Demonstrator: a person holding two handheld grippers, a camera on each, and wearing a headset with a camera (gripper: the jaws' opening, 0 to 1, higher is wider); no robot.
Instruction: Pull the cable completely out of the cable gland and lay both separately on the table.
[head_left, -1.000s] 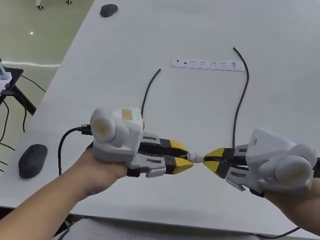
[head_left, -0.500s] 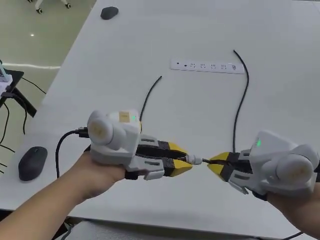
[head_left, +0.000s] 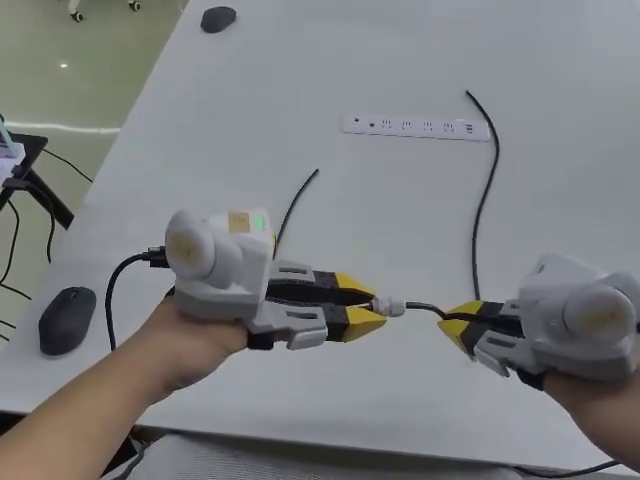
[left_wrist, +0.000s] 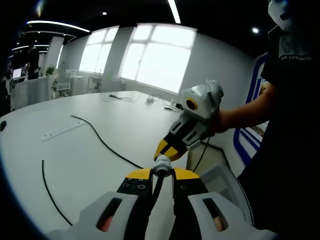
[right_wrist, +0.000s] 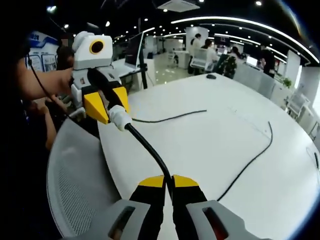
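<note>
My left gripper (head_left: 372, 309) is shut on the white cable gland (head_left: 390, 306), held a little above the table's near edge. A short stretch of black cable (head_left: 425, 309) runs out of the gland to my right gripper (head_left: 455, 322), which is shut on it. In the left gripper view the gland (left_wrist: 161, 165) sits between my jaws, and the right gripper (left_wrist: 167, 149) points at it from just beyond. Seen from the right gripper view, the cable (right_wrist: 145, 145) rises from my closed right gripper (right_wrist: 168, 181) to the gland (right_wrist: 118, 118) in the left gripper (right_wrist: 107, 107).
A white power strip (head_left: 408, 127) lies at the far middle of the white table (head_left: 250, 90). A long black cable (head_left: 485, 200) runs from it toward my right gripper, and a shorter one (head_left: 295, 205) lies left of it. One mouse (head_left: 217, 18) sits far away, another (head_left: 65, 318) at the left edge.
My right gripper has drawn away to the right. The gap between the two grippers has widened, and more black cable shows outside the gland. The left gripper has shifted slightly left.
</note>
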